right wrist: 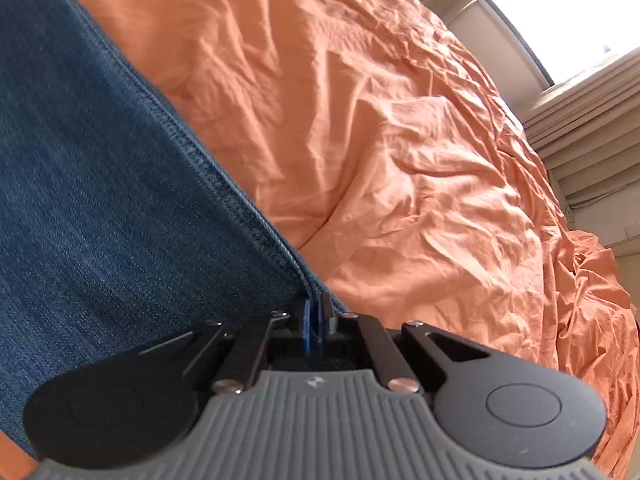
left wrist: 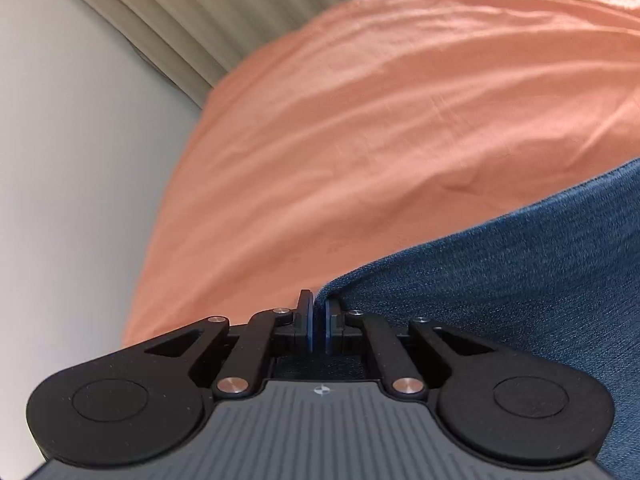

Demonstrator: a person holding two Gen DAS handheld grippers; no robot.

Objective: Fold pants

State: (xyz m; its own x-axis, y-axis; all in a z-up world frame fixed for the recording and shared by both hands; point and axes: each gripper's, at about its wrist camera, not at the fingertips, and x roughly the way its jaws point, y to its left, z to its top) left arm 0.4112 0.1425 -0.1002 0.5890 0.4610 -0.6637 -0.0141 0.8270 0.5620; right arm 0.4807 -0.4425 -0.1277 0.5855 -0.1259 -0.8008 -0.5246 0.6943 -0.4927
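while we hold the jeans (left wrist: 520,300) at two points, the bed (left wrist: 360,120) under its wrinkled orange sheet (right wrist: 400,140) carries everything here. it fills most of both views, with a pale wall (left wrist: 60,160) along one side, ribbed blinds (left wrist: 180,20) past the far edge and a bright window (right wrist: 560,12) beyond the far corner.

the jeans come next in size: blue denim spread toward the near edge of the bed, one stitched side seam (right wrist: 224,184) running straight into our right gripper. how many layers lie there we cannot tell, since each view shows only a strip of cloth, and neither waistband nor hems are in sight.

the left gripper (left wrist: 318,320) is clenched on a rounded edge of the denim, the cloth pinched between its blue pads (left wrist: 308,320). the right gripper (right wrist: 318,320) is clamped tight on the seam edge in the same way.

as for progress, we judge that we are mid-fold, with an edge gripped at both ends and low over the bed, ready to be laid down. whether this is the first fold or a later one the pictures do not settle. what is left, at least, is to set this edge down, let go and smooth it.

no containers are in view, so nothing is held in any.
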